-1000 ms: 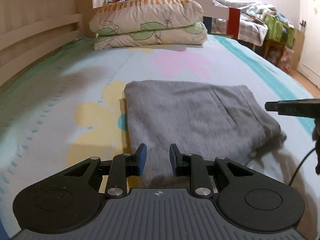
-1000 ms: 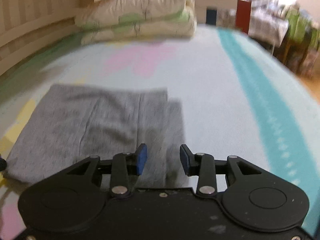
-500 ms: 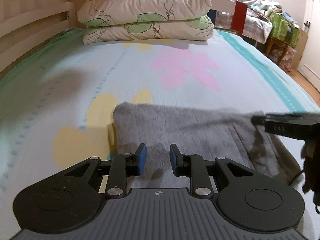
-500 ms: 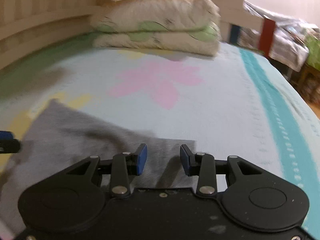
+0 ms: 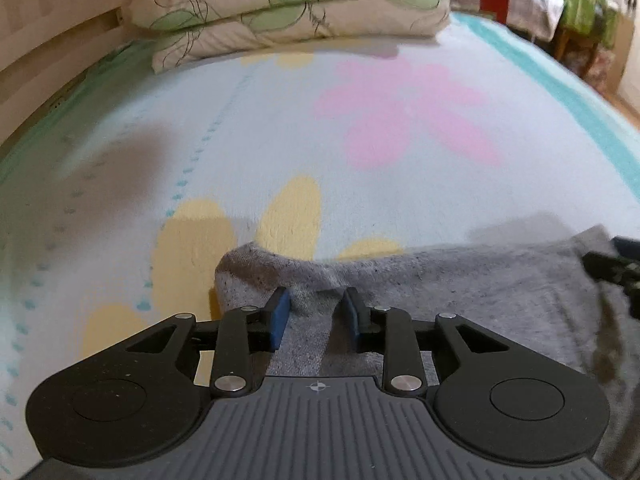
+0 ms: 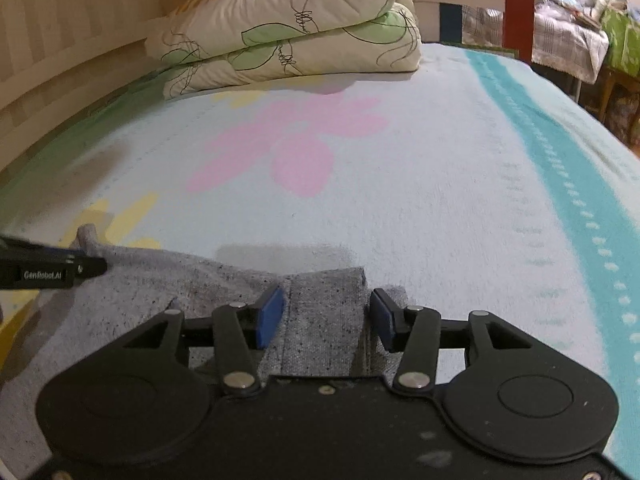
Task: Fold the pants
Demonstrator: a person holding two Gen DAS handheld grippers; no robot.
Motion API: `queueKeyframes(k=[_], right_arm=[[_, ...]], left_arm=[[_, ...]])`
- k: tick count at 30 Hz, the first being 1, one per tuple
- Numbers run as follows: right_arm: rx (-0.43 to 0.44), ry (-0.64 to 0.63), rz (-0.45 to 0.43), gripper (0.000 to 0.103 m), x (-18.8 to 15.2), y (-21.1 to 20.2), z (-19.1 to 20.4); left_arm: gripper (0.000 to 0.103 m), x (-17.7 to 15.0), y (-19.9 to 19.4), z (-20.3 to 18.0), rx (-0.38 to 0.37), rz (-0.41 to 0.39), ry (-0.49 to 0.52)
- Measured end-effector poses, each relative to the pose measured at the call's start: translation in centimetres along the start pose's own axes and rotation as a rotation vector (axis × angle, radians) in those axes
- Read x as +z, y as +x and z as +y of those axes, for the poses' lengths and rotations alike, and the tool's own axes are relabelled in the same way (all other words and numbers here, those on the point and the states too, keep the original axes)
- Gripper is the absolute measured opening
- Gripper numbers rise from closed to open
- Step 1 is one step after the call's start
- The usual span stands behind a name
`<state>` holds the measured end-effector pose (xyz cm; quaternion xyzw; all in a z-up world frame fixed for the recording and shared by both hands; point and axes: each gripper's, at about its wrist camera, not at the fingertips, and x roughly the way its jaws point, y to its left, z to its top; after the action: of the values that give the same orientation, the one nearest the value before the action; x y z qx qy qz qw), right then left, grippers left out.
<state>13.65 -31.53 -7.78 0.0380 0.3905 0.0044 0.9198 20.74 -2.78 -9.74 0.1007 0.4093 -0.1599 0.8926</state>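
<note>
Grey pants (image 5: 460, 292) lie folded on a flower-print bed sheet (image 5: 360, 152). My left gripper (image 5: 315, 312) sits at the far left corner of the pants. Its jaws are opening, grey cloth lies between the blue pads (image 5: 278, 316), and they do not press on it. My right gripper (image 6: 326, 312) is at the far right end of the pants (image 6: 160, 292). Its jaws are opening wide around a strip of the cloth, with gaps on both sides. Each wrist view catches the other gripper's tip at its edge: right gripper (image 5: 616, 268), left gripper (image 6: 40, 270).
A folded floral quilt (image 6: 288, 28) lies at the head of the bed. A wooden side rail (image 6: 60, 72) runs along the left. A red post (image 6: 518, 16) and cluttered furniture (image 6: 580, 36) stand beyond the bed's teal-striped right edge (image 6: 568, 184).
Both grippers travelled forward over the pants to their far edge. The jaws of both stand wider than before, the right ones much more so.
</note>
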Motion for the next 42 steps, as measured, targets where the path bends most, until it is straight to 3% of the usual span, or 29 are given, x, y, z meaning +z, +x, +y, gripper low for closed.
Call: queueKeyframes(k=[5, 7, 8, 9, 12, 16, 24, 27, 33, 35, 37, 38, 39, 40, 42], right_arm=[[-0.004, -0.029, 0.002, 0.053, -0.9, -1.9, 0.0], [-0.002, -0.023, 0.008, 0.057, -2.0, -2.8, -0.4], [-0.004, -0.021, 0.013, 0.059, -2.6, -3.2, -0.6], [-0.013, -0.018, 0.022, 0.061, -3.3, -3.6, -0.7], [-0.032, 0.009, 0.025, 0.065, -5.0, -4.6, -1.4], [0.003, 0.116, 0.038, 0.069, -6.2, -5.2, -3.0], [0.117, 0.208, 0.068, 0.072, -6.0, -4.4, -4.6], [0.201, 0.238, 0.074, 0.073, -5.8, -3.5, -5.2], [0.310, 0.253, 0.047, 0.074, -5.4, -1.9, -5.4], [0.327, 0.259, 0.042, 0.073, -5.3, -1.6, -5.5], [0.322, 0.266, 0.043, 0.065, -5.2, -1.7, -5.5], [0.314, 0.266, 0.037, 0.058, -5.3, -2.0, -5.4], [0.312, 0.267, 0.031, 0.039, -5.3, -2.3, -5.3], [0.314, 0.272, 0.022, 0.032, -5.4, -2.7, -5.3], [0.298, 0.258, 0.005, 0.028, -5.4, -3.6, -4.7]], left_arm=[[0.033, -2.9, -3.1, 2.1, -0.088, -0.001, -0.082], [0.052, -4.6, -4.0, 2.6, -0.111, 0.017, -0.087], [0.068, -5.6, -4.4, 2.8, -0.117, 0.035, -0.092], [0.077, -6.5, -4.6, 3.0, -0.130, 0.059, -0.103], [0.080, -9.0, -4.9, 3.9, -0.182, 0.108, -0.177], [0.084, -10.1, -5.7, 4.4, -0.188, 0.068, -0.203], [0.094, -7.3, -2.8, 3.6, -0.227, 0.083, -0.177], [0.100, -7.0, -2.1, 3.2, -0.246, 0.076, -0.175], [0.101, -6.1, -1.2, 3.0, -0.252, 0.067, -0.177], [0.098, -6.0, -1.2, 3.1, -0.252, 0.076, -0.189], [0.075, -5.9, -1.7, 3.4, -0.238, 0.069, -0.204], [0.057, -5.9, -1.9, 3.8, -0.242, 0.063, -0.219], [0.041, -6.0, -2.2, 4.1, -0.245, 0.060, -0.240], [0.031, -6.1, -2.5, 4.4, -0.237, 0.055, -0.257], [0.017, -6.1, -2.9, 4.6, -0.230, 0.041, -0.248]])
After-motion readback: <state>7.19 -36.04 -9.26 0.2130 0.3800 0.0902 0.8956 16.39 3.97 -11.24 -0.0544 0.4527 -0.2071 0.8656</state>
